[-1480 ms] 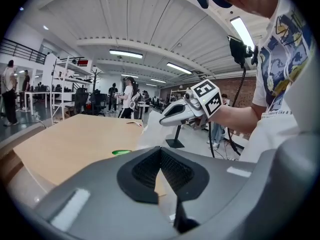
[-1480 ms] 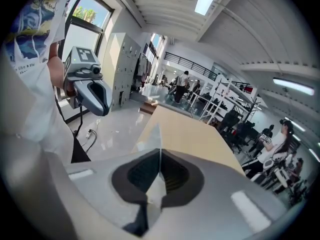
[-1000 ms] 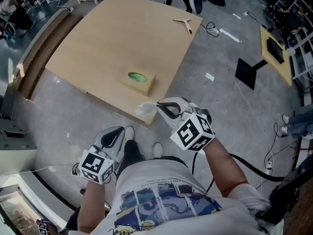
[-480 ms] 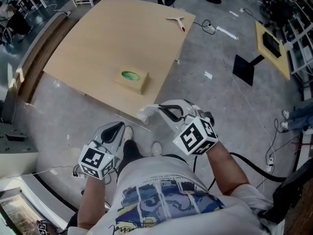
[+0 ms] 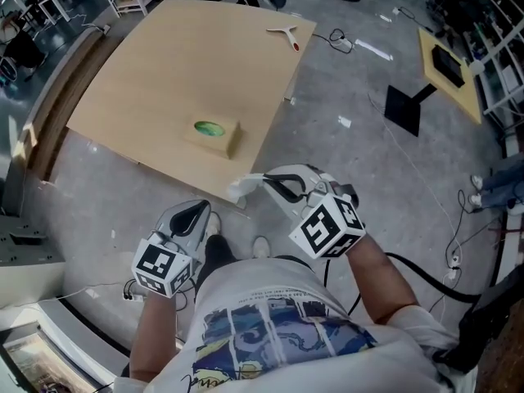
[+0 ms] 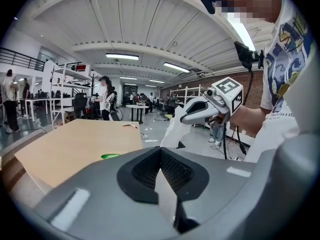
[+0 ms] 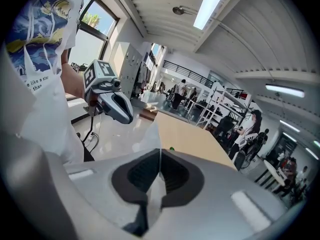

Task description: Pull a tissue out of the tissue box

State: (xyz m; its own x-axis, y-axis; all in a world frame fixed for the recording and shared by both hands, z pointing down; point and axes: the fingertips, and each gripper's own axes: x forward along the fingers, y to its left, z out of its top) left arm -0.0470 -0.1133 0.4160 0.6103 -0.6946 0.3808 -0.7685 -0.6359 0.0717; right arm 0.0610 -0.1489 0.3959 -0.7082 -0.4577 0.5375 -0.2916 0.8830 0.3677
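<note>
While the right gripper (image 5: pixel 264 178) has its 2 jaws pressed together on one end of the tissue (image 5: pixel 243 188), the sheet is fully out of the tissue box (image 5: pixel 211 136) and apart from it. It sits over the grey floor (image 5: pixel 344 162), just off the near edge of the wooden table (image 5: pixel 164 72). Seen from the left gripper view, the tissue (image 6: pixel 172 131) hangs from the jaw tips with its long axis roughly up and down and its loose end pointing at the floor. In the right gripper view it (image 7: pixel 151 139) rises as a thin white flap through the closed pads. The box lies flat on the table near the near right edge, its longer side running roughly along that edge and its green oval opening facing up. Lower and to the left, near the person's body and well apart from box and tissue, the left gripper (image 5: pixel 196 211) has its jaws meeting at the tips with nothing between them. At the far right corner of the table lies a T-shaped tool (image 5: pixel 282 33).
</note>
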